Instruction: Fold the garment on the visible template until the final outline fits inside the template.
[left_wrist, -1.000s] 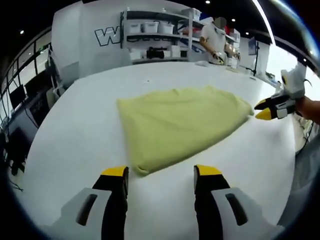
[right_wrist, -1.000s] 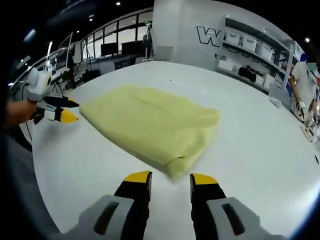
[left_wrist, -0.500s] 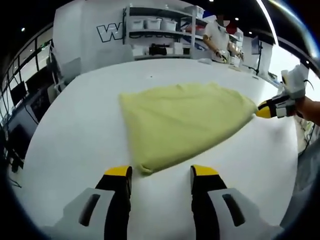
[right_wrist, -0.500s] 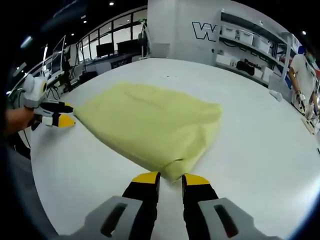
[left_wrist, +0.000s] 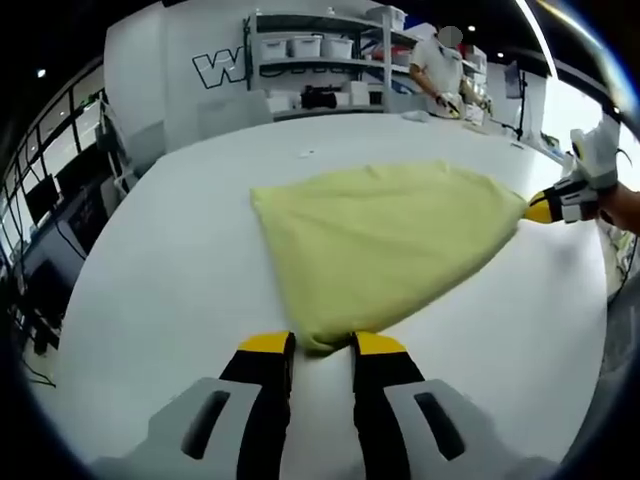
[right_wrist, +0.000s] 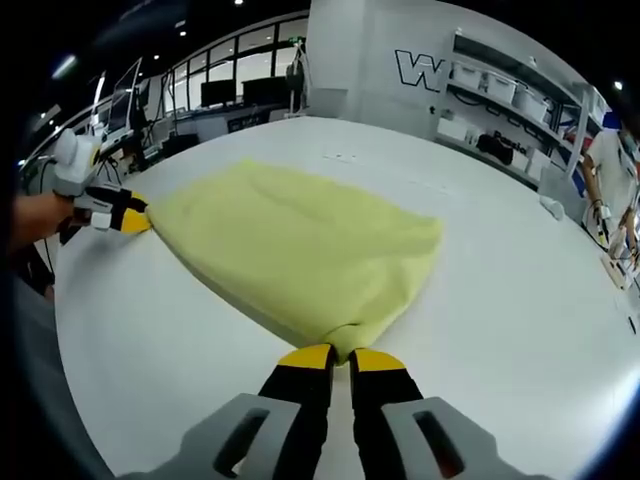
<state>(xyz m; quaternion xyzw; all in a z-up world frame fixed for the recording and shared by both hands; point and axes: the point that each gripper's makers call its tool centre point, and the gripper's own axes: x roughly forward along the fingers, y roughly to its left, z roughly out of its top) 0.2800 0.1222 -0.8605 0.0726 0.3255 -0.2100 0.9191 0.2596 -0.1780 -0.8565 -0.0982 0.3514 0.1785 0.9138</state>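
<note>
The yellow garment (left_wrist: 385, 235) is lying folded on the white table (left_wrist: 160, 280), stretched between both tools. The left gripper (left_wrist: 320, 345) is pinching the corner right at its tips, jaws nearly closed on cloth. The right gripper (right_wrist: 333, 357) is clamping the opposite corner likewise. Shelving (left_wrist: 320, 60) is standing beyond.

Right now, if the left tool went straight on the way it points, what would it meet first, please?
The yellow garment: the left tool already pinches its near corner, so the cloth is the first thing ahead.
</note>
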